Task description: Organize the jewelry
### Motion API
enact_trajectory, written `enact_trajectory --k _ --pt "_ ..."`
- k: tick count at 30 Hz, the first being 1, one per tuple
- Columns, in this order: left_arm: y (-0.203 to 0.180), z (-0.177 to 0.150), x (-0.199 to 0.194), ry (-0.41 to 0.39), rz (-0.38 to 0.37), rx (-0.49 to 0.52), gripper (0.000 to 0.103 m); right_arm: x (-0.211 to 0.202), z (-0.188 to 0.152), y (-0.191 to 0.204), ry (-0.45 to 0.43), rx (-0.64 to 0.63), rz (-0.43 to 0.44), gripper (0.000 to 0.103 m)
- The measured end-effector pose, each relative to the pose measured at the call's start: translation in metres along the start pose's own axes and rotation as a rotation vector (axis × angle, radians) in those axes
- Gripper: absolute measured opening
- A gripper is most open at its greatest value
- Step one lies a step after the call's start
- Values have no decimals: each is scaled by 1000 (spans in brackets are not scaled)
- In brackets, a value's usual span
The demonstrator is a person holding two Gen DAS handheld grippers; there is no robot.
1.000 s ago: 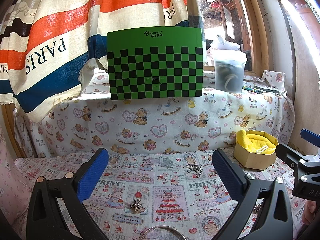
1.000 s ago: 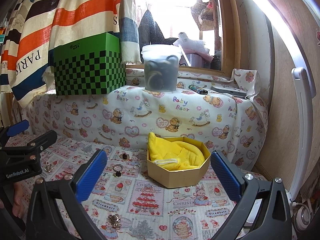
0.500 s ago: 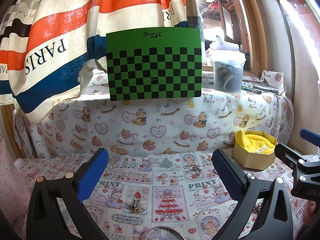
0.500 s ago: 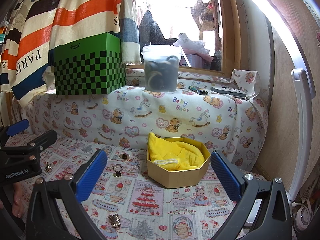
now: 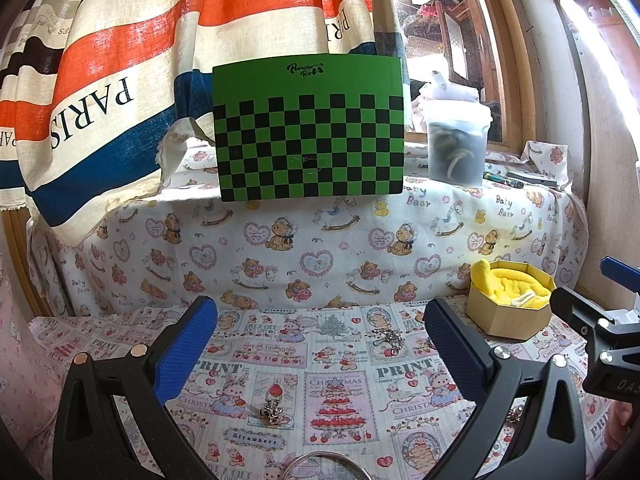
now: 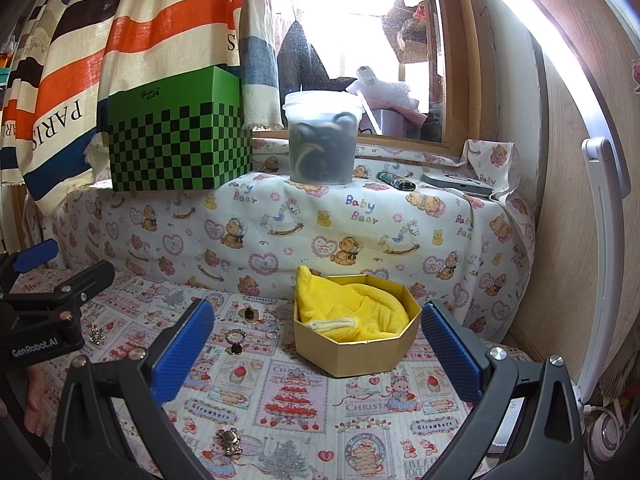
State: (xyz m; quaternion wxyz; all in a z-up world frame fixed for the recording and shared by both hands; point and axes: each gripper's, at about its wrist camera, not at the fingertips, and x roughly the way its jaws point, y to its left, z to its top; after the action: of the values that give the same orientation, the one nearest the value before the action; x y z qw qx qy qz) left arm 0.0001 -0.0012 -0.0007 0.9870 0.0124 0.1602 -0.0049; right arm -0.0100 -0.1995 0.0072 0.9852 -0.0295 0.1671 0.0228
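Here, two empty grippers, left gripper (image 5: pixel 318 338) and right gripper (image 6: pixel 316 340), one box (image 6: pixel 360 350).

Two hand-held grippers are counted: left (image 5: pixel 320 344), right (image 6: pixel 316 344). One octagonal box (image 6: pixel 356 340), one checkered box (image 6: pixel 180 140), one plastic tub (image 6: pixel 322 140). About five small jewelry pieces (image 6: pixel 236 340) are seen, centre-left of right view.

Lined box (image 6: pixel 360 348) on the cloth (image 6: pixel 320 400), rings (image 6: pixel 236 340) left of it, tub (image 6: pixel 322 140) on ledge behind
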Motion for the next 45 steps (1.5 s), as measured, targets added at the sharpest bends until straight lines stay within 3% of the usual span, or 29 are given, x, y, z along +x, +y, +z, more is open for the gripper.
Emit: enact_trajectory --k 45 --pt "2 1 -3 -8 -24 -8 103 -4 0 3 -20 -24 -42 103"
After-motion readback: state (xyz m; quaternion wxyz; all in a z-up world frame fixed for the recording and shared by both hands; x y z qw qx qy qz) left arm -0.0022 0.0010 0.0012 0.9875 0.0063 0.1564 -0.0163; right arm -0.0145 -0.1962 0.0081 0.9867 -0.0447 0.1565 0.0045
